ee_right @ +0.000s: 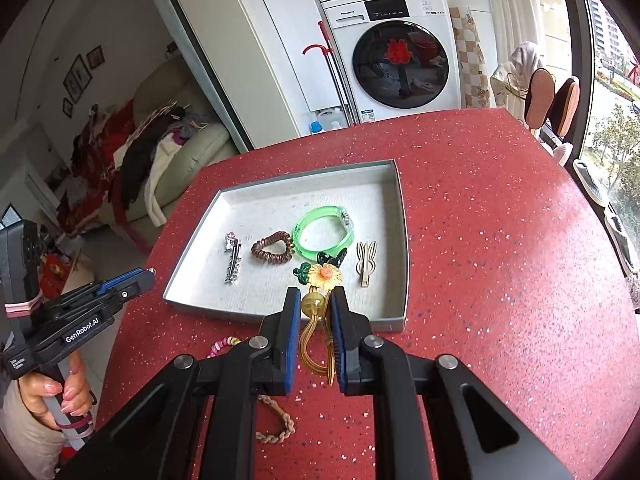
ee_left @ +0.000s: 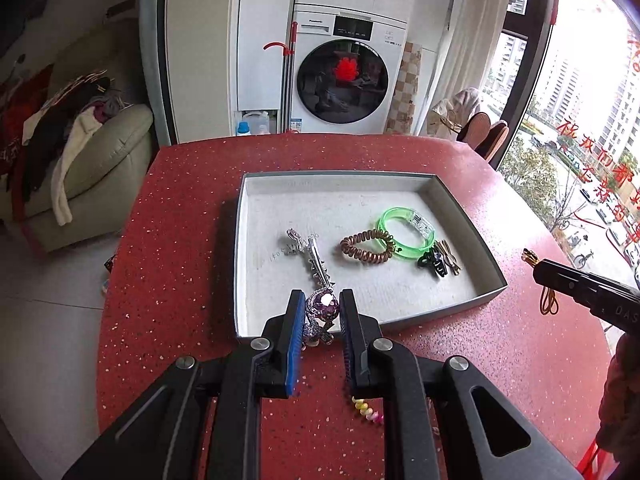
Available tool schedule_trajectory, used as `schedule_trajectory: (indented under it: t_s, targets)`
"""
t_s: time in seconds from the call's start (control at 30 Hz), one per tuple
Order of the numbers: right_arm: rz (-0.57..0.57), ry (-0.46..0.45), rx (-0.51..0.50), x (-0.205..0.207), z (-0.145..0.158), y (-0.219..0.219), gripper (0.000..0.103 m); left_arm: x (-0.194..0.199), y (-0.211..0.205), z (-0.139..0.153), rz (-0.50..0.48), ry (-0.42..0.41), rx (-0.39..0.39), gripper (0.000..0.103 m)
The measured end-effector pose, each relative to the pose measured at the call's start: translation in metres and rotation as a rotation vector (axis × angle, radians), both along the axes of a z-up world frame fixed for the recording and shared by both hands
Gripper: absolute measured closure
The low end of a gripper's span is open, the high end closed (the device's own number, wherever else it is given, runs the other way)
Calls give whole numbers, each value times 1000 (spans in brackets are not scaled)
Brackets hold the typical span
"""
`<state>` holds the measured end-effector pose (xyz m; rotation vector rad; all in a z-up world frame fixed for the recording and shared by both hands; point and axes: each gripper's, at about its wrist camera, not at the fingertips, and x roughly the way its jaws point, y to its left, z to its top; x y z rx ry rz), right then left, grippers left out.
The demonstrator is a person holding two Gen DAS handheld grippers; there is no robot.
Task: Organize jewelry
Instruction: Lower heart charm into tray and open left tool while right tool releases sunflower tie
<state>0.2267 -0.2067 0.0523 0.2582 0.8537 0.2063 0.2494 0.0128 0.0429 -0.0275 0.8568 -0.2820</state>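
Red speckled worktop (ee_left: 168, 240) fills the foreground, with a washing machine (ee_left: 344, 76) behind it and a sofa (ee_left: 96, 160) heaped with clothes off to the left.

From your left wrist view, your left claw (ee_left: 319, 308) is narrowed around a purple jewelled ornament (ee_left: 322, 305), its blue pads pressing it from both sides just over the near rim of the grey tray (ee_left: 460, 200). Inside the tray, a silver hair clip (ee_left: 310, 254) lies just beyond the ornament, then a brown coil hair tie (ee_left: 366, 246), a green bangle (ee_left: 406, 232) touching it, and a dark clip (ee_left: 432, 262) beside that. A pastel coil tie (ee_left: 367, 408) lies on the worktop under the claw. Your right claw (ee_left: 530, 258) enters from the right edge; from here you cannot tell how far it is closed.

From your right wrist view, your right claw (ee_right: 316, 304) is narrowed on an amber hair tie with a sunflower charm (ee_right: 326, 276), the flower hanging over the tray's near rim (ee_right: 384, 318) and the loops trailing back between the pads. A bunny-shaped clip (ee_right: 366, 262) lies in the tray just right of the flower. A braided bracelet (ee_right: 280, 420) lies on the worktop beneath the claw.
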Motion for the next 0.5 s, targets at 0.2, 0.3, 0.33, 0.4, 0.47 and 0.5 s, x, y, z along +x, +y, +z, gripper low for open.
schedule_trajectory:
  t_s: [0.2,0.3,0.33,0.4,0.47,0.5]
  targets:
    - [-8,4,2,32,-3,-4,87,32,-4,-2,24,16,2,67]
    - [-15,9,0,48,-7,-6,87,49,-7,-4,39,20,11,67]
    - [-18,12,0,54,-9,-6,87,55,-8,-5,44,23,11,67]
    - [-25,18,2,63,-13,-8,87,65,-10,-7,50,28,11,67]
    - [-37,28,3,72,-19,-11,87,73,-14,-11,52,27,20,67]
    - [-43,34,7,76,-23,-13,87,76,-16,-13,51,26,31,67]
